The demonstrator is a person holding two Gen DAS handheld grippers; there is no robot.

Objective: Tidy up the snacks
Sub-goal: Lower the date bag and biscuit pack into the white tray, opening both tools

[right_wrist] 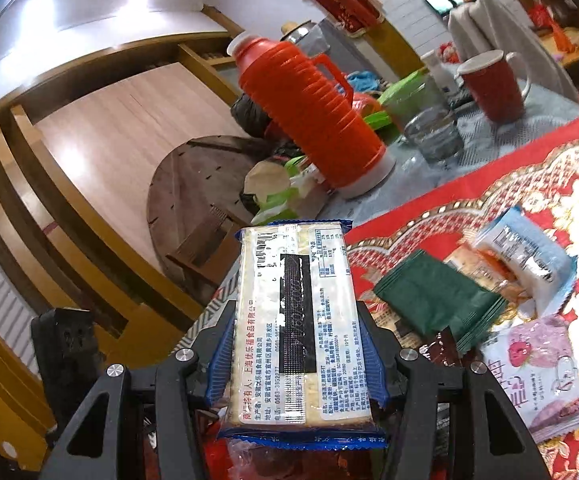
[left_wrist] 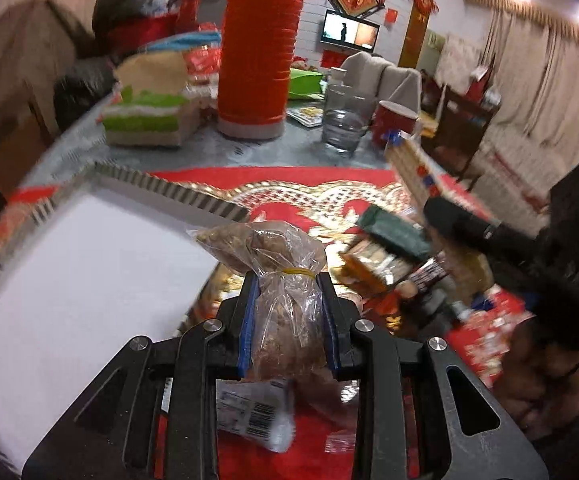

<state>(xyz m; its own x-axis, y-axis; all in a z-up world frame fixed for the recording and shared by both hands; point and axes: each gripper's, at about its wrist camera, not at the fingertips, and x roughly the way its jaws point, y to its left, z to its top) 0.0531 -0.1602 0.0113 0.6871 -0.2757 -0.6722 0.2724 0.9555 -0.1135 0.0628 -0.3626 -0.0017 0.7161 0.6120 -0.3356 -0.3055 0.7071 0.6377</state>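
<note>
My left gripper (left_wrist: 287, 280) is shut on a clear plastic bag of brown snacks (left_wrist: 285, 320) tied with a yellow rubber band, held above the edge of a white box (left_wrist: 89, 272) with a striped rim. My right gripper (right_wrist: 295, 312) is shut on a long blue-edged cracker pack (right_wrist: 295, 320), label side up, lifted above the table. The cracker pack also shows in the left wrist view (left_wrist: 413, 168), held by the right gripper (left_wrist: 461, 220). A pile of loose snacks lies on the red and gold cloth (right_wrist: 529, 184): a green packet (right_wrist: 437, 300), a light blue packet (right_wrist: 529, 256), a pink packet (right_wrist: 545, 372).
A red thermos (left_wrist: 259, 48) stands at the back of the table with a glass (left_wrist: 343, 120), a red mug (left_wrist: 393, 124) and a green and white tissue pack (left_wrist: 149, 116). A barcode packet (left_wrist: 249, 412) lies under my left gripper. Wooden furniture stands to the left.
</note>
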